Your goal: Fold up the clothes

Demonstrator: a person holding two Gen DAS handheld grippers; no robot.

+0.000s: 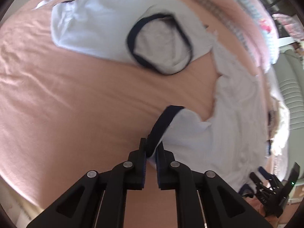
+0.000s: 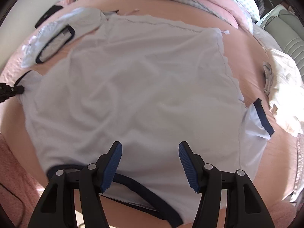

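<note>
Lying flat (collar nearest), shirt [image 2: 144,87] runs sleeve-to-sleeve sideways.

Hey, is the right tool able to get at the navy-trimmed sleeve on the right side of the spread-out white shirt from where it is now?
Probably yes. The right tool hangs open over the white T-shirt, and the navy-cuffed sleeve lies flat on the pink bedsheet with nothing covering it or lying between.

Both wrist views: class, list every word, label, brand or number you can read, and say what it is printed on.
None can be read for certain.
Right claw, left view: pale marks on its body, too small and blurred to read.
T-shirt: no print visible.
Folded shirt: no print visible.
</note>
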